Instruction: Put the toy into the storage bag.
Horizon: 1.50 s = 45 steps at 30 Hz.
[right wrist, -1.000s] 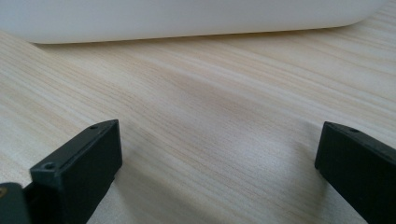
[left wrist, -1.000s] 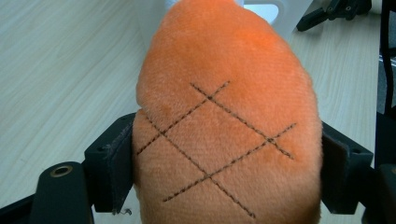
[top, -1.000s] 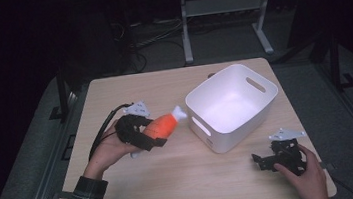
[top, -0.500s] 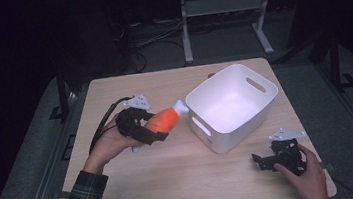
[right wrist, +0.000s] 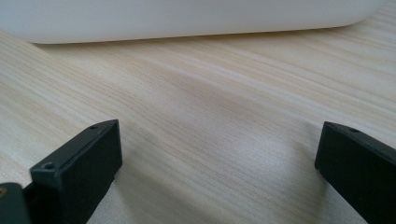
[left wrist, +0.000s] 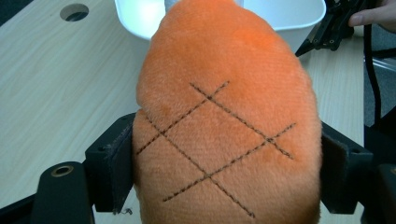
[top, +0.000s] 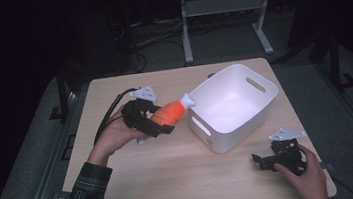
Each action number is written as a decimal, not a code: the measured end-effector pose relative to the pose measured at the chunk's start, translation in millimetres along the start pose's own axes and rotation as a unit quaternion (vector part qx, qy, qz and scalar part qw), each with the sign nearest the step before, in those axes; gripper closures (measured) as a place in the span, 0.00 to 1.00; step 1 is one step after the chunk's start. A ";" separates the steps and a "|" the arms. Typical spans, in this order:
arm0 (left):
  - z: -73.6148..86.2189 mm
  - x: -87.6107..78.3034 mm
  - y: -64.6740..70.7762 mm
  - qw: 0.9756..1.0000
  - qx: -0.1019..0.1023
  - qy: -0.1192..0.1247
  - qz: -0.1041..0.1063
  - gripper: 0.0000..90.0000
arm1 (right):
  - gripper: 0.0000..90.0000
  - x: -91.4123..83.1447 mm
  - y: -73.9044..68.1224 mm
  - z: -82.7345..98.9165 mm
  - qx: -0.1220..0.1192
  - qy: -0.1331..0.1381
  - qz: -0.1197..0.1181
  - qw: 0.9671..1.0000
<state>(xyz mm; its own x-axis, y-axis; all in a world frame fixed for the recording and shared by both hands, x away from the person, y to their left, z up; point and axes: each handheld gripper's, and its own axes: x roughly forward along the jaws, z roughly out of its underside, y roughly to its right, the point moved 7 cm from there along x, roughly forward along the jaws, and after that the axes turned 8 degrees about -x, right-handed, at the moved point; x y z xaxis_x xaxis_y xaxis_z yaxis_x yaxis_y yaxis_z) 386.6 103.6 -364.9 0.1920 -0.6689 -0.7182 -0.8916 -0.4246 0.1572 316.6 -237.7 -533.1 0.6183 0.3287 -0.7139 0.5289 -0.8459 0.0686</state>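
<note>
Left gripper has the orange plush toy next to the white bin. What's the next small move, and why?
Probably carry the left gripper a little further right and up, so the orange plush toy clears the white bin's near rim. Its white tip sits just at that rim, not yet over the hollow.

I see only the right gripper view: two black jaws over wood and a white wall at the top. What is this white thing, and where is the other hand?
Observer: The white wall belongs to an open white basket standing on the table. I see nothing in it.
Operator: And the other hand, is it holding something?
Observer: Yes. The left tongs are shut on an orange plush drumstick, held above the table just left of the basket.
Operator: Which way does the toy point?
Observer: Its white bone end points at the basket rim, close to it but not yet over the opening.
</note>
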 end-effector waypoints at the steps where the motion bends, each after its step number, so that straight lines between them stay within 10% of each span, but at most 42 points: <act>1: -4.2 0.5 -0.1 1.000 0.001 0.000 0.001 0.22 | 0.00 0.0 0.0 0.0 0.000 0.000 0.000 1.000; 45: -104.5 48.3 -9.4 1.000 0.030 -0.004 0.006 0.22 | 0.00 -0.2 -0.2 0.0 0.001 -0.001 0.001 1.000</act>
<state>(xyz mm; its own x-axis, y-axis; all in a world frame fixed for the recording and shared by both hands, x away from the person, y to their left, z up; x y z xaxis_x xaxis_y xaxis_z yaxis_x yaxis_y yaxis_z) 447.2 11.5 -330.2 0.1773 -0.6691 -0.7217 -0.9169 -0.3787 0.1258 316.4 -237.6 -532.9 0.6181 0.3273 -0.7147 0.5266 -0.8474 0.0674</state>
